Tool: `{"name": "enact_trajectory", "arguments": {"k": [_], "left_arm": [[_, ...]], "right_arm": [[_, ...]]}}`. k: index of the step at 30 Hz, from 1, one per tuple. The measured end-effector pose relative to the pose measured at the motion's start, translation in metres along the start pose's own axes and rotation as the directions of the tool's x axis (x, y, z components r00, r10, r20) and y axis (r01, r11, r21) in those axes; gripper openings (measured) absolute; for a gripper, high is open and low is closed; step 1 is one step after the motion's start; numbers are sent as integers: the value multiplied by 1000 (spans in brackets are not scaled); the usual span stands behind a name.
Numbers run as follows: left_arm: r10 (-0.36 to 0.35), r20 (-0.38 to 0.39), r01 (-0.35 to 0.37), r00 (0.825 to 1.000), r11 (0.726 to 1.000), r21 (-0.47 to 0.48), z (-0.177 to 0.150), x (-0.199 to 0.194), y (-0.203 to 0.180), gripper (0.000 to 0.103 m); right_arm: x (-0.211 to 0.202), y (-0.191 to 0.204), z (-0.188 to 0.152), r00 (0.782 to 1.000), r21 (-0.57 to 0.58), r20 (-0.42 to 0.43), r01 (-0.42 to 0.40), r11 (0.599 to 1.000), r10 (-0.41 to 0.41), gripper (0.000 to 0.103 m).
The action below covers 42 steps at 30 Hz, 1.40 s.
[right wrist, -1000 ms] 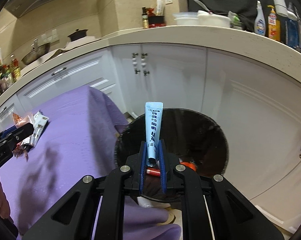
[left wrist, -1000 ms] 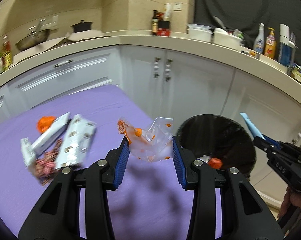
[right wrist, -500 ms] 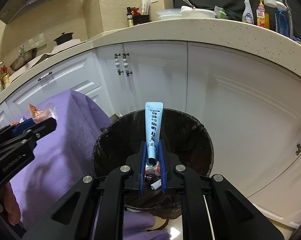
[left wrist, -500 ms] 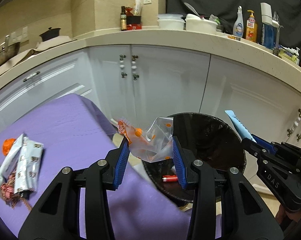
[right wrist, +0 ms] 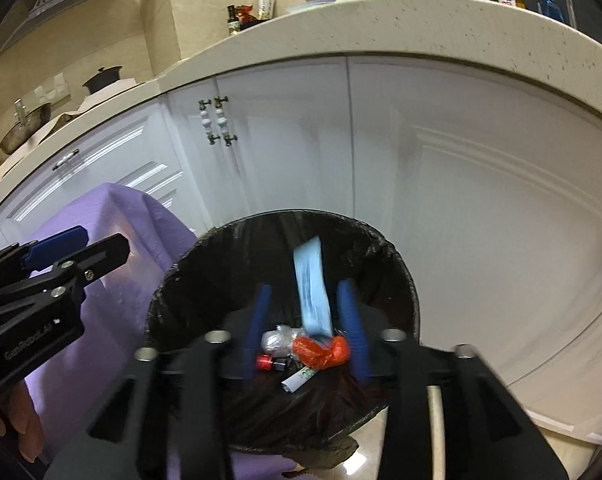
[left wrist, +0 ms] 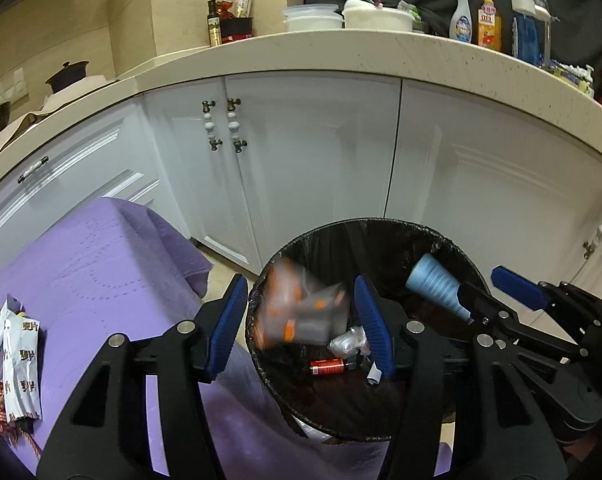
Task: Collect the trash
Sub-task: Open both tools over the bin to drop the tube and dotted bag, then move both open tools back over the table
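Blue packet [right wrist: 312,288] loose between opening jaws

1. We see a purple-clothed table [left wrist: 101,280] at lower left of the left wrist view.
2. Wrappers [left wrist: 19,360] lie at its left edge.
3. The bin [left wrist: 381,228] stands on the floor [left wrist: 221,276].

A clear wrapper with orange print [left wrist: 301,312], blurred, hung loose over the near-left rim of the black-lined trash bin [left wrist: 453,240]. A pale blue sachet [right wrist: 311,288] stood nearly upright over the bin's mouth. Inside the bin lay an orange scrap [right wrist: 321,352], a crumpled clear piece [right wrist: 275,338] and a small red tube [left wrist: 327,366]. Left of the bin, white snack packets [left wrist: 19,364] lay flat on the purple-covered bench [left wrist: 101,280].
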<state>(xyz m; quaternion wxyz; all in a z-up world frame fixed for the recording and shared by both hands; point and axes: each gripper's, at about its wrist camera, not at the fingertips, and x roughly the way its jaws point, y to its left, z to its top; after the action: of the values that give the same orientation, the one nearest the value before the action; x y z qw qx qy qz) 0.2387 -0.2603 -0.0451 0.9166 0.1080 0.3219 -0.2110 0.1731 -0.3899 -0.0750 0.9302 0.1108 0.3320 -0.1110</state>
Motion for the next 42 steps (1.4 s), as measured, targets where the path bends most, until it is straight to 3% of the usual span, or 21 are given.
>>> {"name": "enact_trajectory", "arguments": {"k": [6, 15, 28, 35, 42], "left_arm": [[4, -3, -4, 1000, 1000, -30, -2, -2, 5, 61], [17, 16, -16, 1000, 999, -50, -4, -18, 16, 61], [130, 38, -122, 991, 978, -171, -21, -70, 77, 61], [236, 40, -220, 971, 945, -244, -41, -109, 126, 66], [365, 11, -342, 931, 881, -328, -75, -156, 185, 67]], "right_arm": [[-7, -2, -1, 1000, 2, 7, 11, 1000, -11, 41], [-20, 1, 3, 999, 0, 30, 13, 1000, -13, 43], [-32, 48, 10, 997, -68, 44, -53, 996, 56, 44], [-39, 100, 11, 989, -139, 43, -134, 981, 141, 47], [-44, 173, 5, 964, -228, 7, -257, 939, 266, 50]]}}
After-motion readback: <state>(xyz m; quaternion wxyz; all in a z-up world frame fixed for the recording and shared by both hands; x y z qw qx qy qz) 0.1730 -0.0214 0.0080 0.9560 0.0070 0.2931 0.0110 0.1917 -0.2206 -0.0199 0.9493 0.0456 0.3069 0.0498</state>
